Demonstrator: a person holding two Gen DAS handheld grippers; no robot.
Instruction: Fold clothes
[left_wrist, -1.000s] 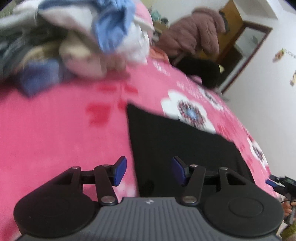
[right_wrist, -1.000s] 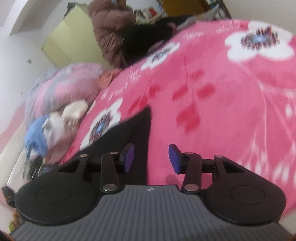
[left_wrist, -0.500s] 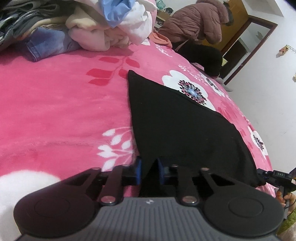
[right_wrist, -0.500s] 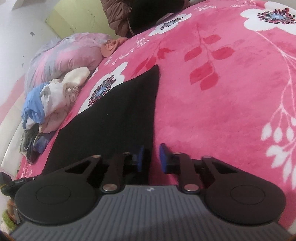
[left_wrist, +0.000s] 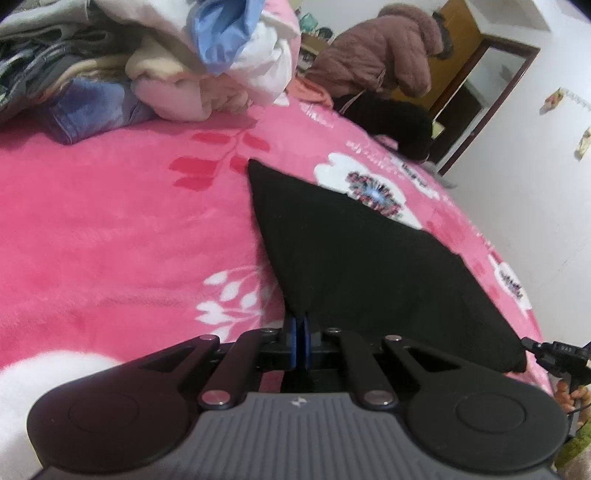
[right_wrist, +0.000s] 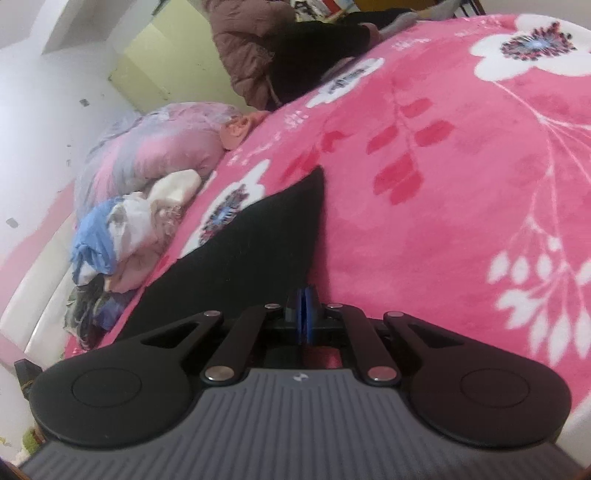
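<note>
In the left wrist view, the black cloth (left_wrist: 369, 266) lies flat in the middle of the frame on the pink blanket (left_wrist: 110, 229), spread out so it can be folded. The left gripper (left_wrist: 300, 328), at the bottom middle, is pinched tight on the cloth's near corner.

In the right wrist view, the black cloth (right_wrist: 258, 251) sits left of the middle. The right gripper (right_wrist: 303, 302) is squeezed closed at its near edge, likely pinching it. A pile of clothes (right_wrist: 122, 236) waits at the left.
</note>
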